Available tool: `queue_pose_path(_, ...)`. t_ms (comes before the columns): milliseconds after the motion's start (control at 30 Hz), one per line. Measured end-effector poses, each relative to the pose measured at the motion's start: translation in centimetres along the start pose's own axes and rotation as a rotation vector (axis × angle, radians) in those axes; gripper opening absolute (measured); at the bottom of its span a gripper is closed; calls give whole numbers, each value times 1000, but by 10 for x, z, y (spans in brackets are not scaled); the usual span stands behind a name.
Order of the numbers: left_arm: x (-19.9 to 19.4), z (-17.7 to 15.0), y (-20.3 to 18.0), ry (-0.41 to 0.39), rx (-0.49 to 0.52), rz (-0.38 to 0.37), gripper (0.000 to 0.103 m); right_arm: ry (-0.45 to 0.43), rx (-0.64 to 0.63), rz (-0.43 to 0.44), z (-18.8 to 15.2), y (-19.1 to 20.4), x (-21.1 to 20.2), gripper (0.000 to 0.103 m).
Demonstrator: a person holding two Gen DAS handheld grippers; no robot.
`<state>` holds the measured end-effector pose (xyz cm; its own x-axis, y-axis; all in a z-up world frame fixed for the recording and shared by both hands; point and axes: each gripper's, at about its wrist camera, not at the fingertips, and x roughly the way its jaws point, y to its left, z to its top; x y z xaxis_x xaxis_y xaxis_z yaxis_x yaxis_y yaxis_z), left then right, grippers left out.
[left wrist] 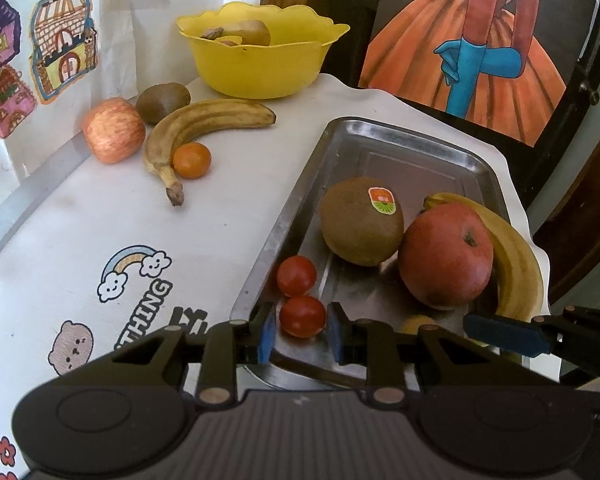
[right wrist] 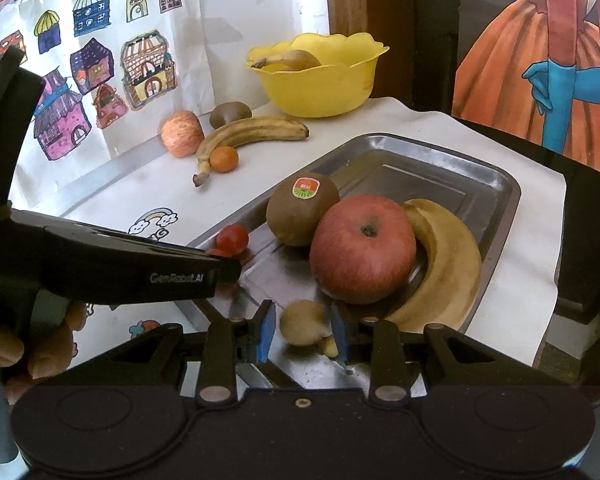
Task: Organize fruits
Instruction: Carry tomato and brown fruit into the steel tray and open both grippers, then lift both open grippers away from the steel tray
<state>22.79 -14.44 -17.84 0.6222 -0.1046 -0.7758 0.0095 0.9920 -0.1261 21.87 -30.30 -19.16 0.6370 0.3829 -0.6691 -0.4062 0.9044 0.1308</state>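
Left tongs [left wrist: 302, 330] slightly parted around cherry tomato [left wrist: 302, 316] (pads just clear), banana [left wrist: 512, 256] curving tray-lengthwise.

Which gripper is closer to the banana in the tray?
Right. The right gripper sits at the near end of the banana; the left gripper is by the tomatoes, farther away.

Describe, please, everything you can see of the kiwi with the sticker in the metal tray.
The stickered kiwi is a large, oval, brown, fuzzy-skinned fruit that looks whole. Its orange, white and green sticker faces up. It lies on its side on the floor of the steel tray, leaning against the red apple, apart from the two cherry tomatoes. Neither gripper touches it.
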Motion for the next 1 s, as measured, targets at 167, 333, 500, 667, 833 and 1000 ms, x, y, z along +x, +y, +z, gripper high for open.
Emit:
queue_pose_path(167, -6, 2, 5, -13, -14, -13, 36, -7, 5, -13, 1, 2, -4, 43)
queue_pose_path(333, -14, 7, 14, -54, -28, -1, 61, -20, 22, -38, 4, 5, -11, 53)
queue_pose_path(500, -20, 13, 27, -64, -34, 18, 77, -35, 49, -64, 8, 11, -16, 67)
queue_pose_path(667, -30, 18, 45, -83, -47, 28, 97, -45, 95, -91, 13, 22, -23, 85)
queue_pose_path(833, -35, 21, 66, -83, -44, 39, 102, -36, 166, -150, 14, 42, -28, 97)
queue_pose_path(1000, -39, 20, 89, -70, -37, 52, 102, 10, 239, -236, 12, 67, -27, 102)
